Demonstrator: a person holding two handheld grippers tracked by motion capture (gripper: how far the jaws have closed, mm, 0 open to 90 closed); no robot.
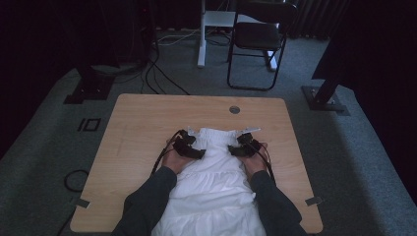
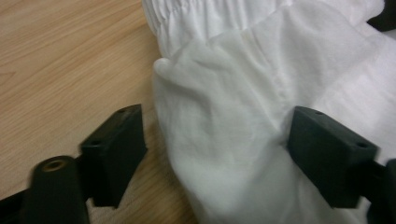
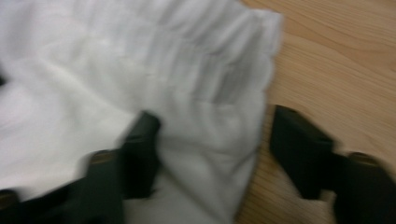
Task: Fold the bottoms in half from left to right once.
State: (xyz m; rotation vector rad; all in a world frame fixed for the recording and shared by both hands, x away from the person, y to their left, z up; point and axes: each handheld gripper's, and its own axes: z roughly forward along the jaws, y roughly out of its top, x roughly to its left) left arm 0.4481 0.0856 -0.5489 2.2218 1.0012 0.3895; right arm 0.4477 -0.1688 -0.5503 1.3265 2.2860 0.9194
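We see one white garment (image 1: 212, 182) of thin, crinkled cloth, with a gathered elastic band (image 1: 215, 132) at its far end. It lies flat on the wooden table (image 1: 137, 128), its long axis running from the near edge toward the far side, the band end pointing away from us. Two grippers work at that far end. The left gripper (image 1: 193, 147) stands open astride the garment's left edge (image 2: 187, 140), a fold between its jaws. The right gripper (image 1: 239, 146) also stands open over the right edge (image 3: 224, 140), unpinched.
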